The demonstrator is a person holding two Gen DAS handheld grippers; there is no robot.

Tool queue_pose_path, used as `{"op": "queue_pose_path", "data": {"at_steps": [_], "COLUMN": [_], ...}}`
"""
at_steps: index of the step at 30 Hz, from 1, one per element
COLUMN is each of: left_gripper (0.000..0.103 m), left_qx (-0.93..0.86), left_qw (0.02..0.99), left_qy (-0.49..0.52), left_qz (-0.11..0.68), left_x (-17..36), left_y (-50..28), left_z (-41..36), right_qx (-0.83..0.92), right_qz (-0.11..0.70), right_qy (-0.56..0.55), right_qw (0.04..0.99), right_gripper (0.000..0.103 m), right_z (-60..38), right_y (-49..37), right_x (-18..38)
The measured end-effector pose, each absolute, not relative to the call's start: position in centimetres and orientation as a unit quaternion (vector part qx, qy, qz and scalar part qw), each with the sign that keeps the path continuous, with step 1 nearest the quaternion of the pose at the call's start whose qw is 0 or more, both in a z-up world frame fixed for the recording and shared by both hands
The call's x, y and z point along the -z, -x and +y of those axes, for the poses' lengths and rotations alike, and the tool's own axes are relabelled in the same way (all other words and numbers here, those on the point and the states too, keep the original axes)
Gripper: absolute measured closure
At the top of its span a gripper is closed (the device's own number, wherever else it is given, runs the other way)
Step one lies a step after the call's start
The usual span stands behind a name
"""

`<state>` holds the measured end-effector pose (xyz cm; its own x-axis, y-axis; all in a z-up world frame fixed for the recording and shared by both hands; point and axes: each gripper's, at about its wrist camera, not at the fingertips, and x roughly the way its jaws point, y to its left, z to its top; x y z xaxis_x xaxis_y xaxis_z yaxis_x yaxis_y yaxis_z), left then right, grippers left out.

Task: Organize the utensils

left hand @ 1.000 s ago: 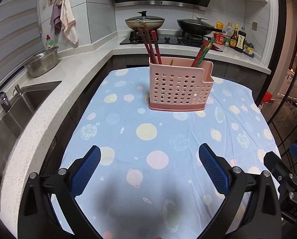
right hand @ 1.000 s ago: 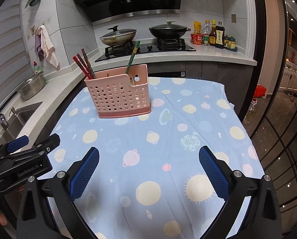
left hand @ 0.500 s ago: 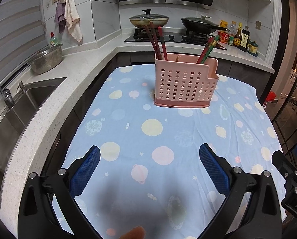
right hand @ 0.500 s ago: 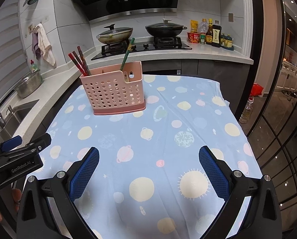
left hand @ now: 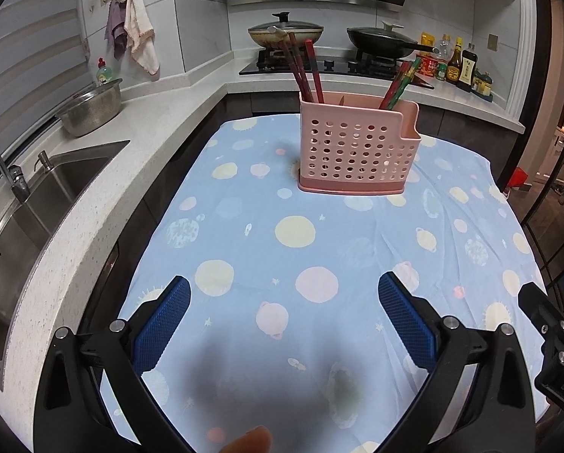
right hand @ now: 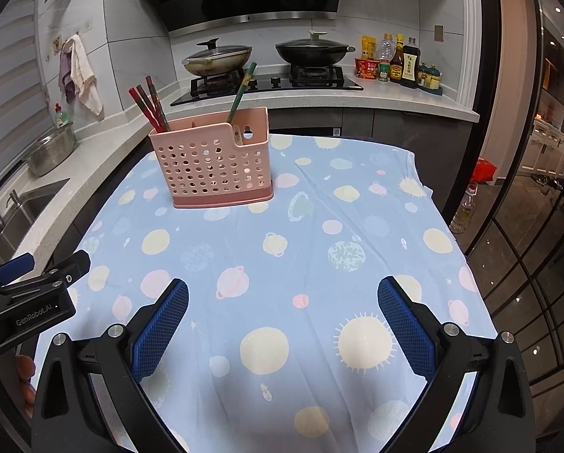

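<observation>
A pink perforated utensil holder [left hand: 357,147] stands upright at the far end of the blue planet-print tablecloth [left hand: 300,264]; it also shows in the right wrist view [right hand: 214,166]. Dark red chopsticks [left hand: 304,71] lean in its left compartment, and red-green chopsticks [left hand: 399,83] in its right one. In the right wrist view the red chopsticks [right hand: 149,109] and a green one [right hand: 242,90] stick out. My left gripper [left hand: 283,324] is open and empty, well short of the holder. My right gripper [right hand: 282,322] is open and empty over the near cloth.
A white counter with a sink [left hand: 36,204] and steel bowl [left hand: 93,109] runs along the left. A stove with two lidded pans [right hand: 217,58] and sauce bottles [right hand: 399,62] stands behind the table. The left gripper's body [right hand: 25,302] shows at the right view's left edge.
Both grippers have drawn back and shifted slightly, so the holder sits a little farther off in both views. Both stay open and empty.
</observation>
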<state>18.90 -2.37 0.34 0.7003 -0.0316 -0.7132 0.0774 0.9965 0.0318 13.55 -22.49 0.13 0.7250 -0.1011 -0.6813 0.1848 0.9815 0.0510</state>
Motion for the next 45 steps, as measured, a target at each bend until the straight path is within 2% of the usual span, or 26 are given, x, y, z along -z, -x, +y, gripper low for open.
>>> {"op": "queue_pose_path", "data": {"at_steps": [45], "left_gripper": [0.008], "left_qx": [0.041], "left_qw": [0.908], "left_qy": [-0.054], "left_qz": [0.413], "left_x": [-1.6], "left_y": [-20.0], "left_z": [-3.5], "right_qx": [0.072], "right_qz": [0.389], "right_qy": [-0.038], "right_qw": [0.917], "right_gripper": [0.006], "right_z": [-22.3], "right_y": [-15.4], "right_x": [-1.4]}}
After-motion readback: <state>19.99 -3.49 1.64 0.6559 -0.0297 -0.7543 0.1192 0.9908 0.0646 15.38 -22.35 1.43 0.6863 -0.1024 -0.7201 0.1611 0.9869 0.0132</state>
